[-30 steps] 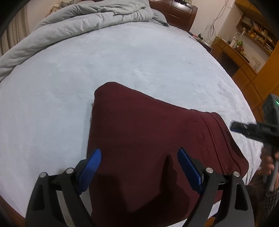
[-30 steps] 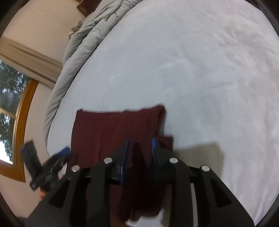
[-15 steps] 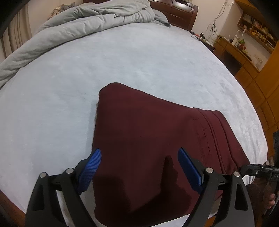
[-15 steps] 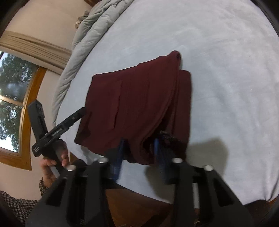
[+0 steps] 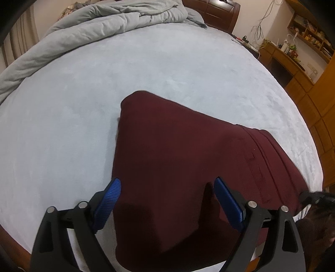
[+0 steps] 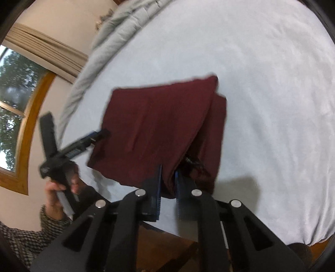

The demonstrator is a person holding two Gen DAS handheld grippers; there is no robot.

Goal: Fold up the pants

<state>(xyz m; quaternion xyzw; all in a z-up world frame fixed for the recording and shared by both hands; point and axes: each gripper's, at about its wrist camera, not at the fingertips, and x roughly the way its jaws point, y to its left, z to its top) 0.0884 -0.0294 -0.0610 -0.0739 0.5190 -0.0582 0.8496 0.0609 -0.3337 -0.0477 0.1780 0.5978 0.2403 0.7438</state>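
Note:
Dark red pants (image 5: pixel 188 157) lie folded into a block on the pale blue bed sheet (image 5: pixel 146 62), close to the bed's near edge. My left gripper (image 5: pixel 167 188) hangs open over the near part of the block, one blue pad on each side and neither touching cloth. In the right wrist view the pants (image 6: pixel 157 125) show a thick folded edge. My right gripper (image 6: pixel 168 180) is closing on that edge, and cloth is pinched between its blue pads. The left gripper (image 6: pixel 98 135) appears there at the pants' left side, held by a hand (image 6: pixel 56 188).
A rumpled grey duvet (image 5: pixel 104 31) is heaped along the far side of the bed under a wooden headboard (image 5: pixel 215 12). A wooden desk and shelves (image 5: pixel 282 56) stand at the right. A window (image 6: pixel 12 94) lies left in the right wrist view. The bed's near edge (image 6: pixel 167 230) runs just beneath my right gripper.
My right gripper drew back from over the pants to their near folded edge, and its jaws narrowed onto the cloth. The left gripper stayed where it was, open.

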